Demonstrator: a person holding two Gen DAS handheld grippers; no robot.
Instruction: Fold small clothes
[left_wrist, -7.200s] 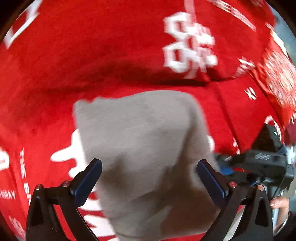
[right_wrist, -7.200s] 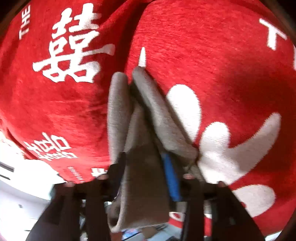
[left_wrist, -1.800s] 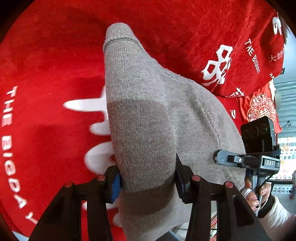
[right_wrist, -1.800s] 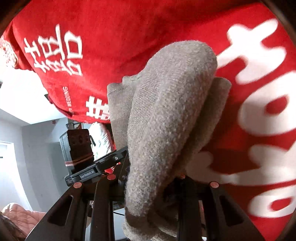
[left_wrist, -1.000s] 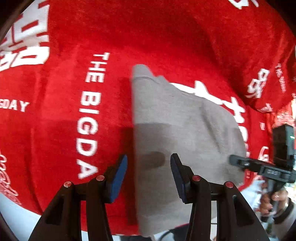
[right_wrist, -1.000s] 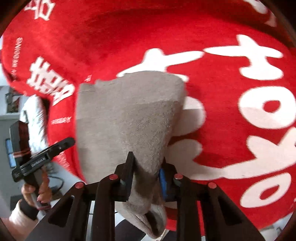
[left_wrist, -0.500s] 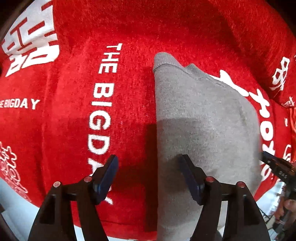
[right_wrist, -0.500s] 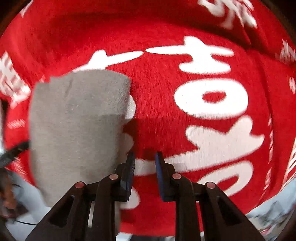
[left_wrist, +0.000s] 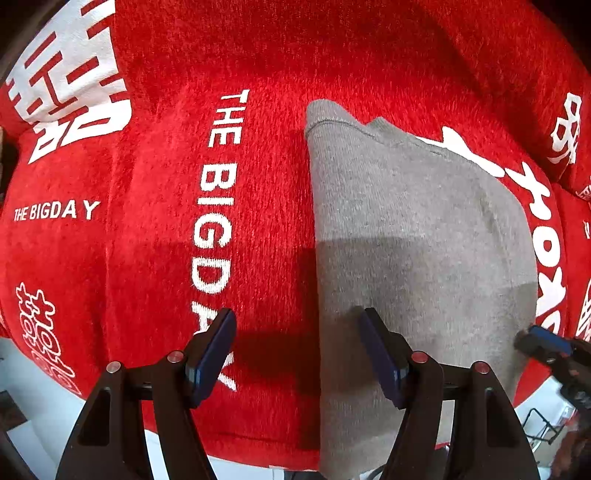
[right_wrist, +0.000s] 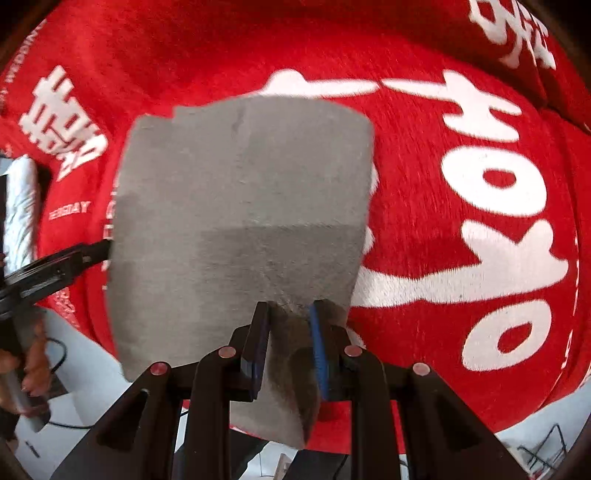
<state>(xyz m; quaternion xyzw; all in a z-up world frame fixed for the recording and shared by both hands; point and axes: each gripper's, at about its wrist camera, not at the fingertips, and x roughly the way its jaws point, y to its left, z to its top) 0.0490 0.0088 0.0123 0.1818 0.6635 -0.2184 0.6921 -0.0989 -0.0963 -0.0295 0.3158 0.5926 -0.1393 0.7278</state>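
Observation:
A folded grey knit garment (left_wrist: 413, 236) lies flat on a red cloth with white lettering (left_wrist: 155, 229). My left gripper (left_wrist: 297, 332) is open over the garment's left edge, one finger above the grey knit, the other above the red cloth, holding nothing. In the right wrist view the same garment (right_wrist: 240, 206) lies as a rough square. My right gripper (right_wrist: 290, 325) is narrowly closed, with the garment's near right corner bunched between its blue pads. The right gripper's tip (left_wrist: 543, 341) shows at the garment's right edge in the left view.
The red cloth (right_wrist: 461, 221) covers the whole surface, with more red fabric folded at the far right (left_wrist: 576, 155). The left gripper's body (right_wrist: 48, 269) and the hand holding it show at the left. White floor shows past the cloth's near edge (left_wrist: 33, 435).
The garment was lowered from the air onto the red cloth. My left gripper let go and opened wide. My right gripper drew back off it, then came back onto its near corner.

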